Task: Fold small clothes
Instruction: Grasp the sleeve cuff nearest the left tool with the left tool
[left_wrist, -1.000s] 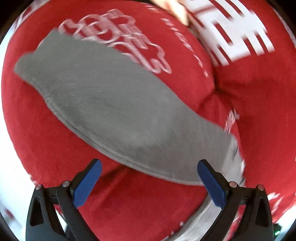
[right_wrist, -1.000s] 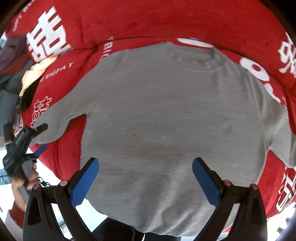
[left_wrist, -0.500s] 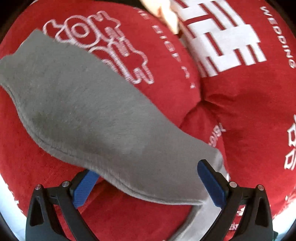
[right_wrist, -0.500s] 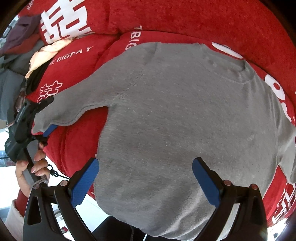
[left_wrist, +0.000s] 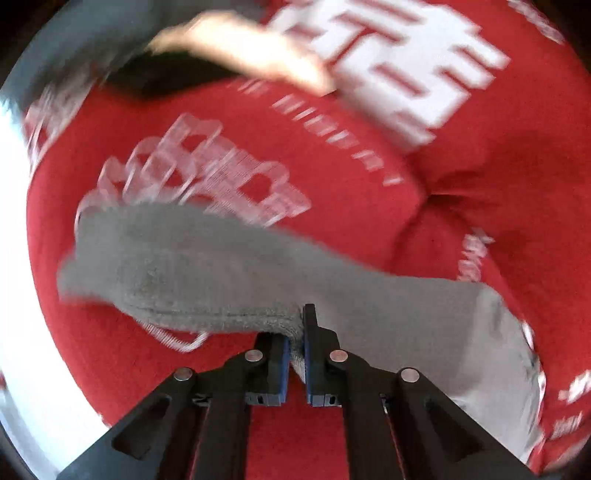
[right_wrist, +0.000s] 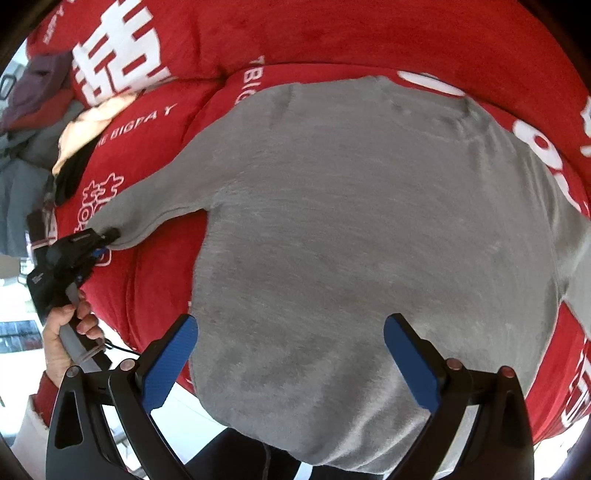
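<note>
- The sweater (right_wrist: 351, 236) is showing plain grey.
- The cover (right_wrist: 369, 33) is showing red with white lettering.
- The right gripper (right_wrist: 290, 363) is wearing blue pads (right_wrist: 410, 365) on black fingers.
- Far left, clothes (right_wrist: 40, 122) are showing purple, grey, cream.

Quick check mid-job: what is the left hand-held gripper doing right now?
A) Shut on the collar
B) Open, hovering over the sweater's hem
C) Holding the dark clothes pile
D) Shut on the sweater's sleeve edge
D: the left hand-held gripper pinches the grey sweater at its sleeve edge.
</note>
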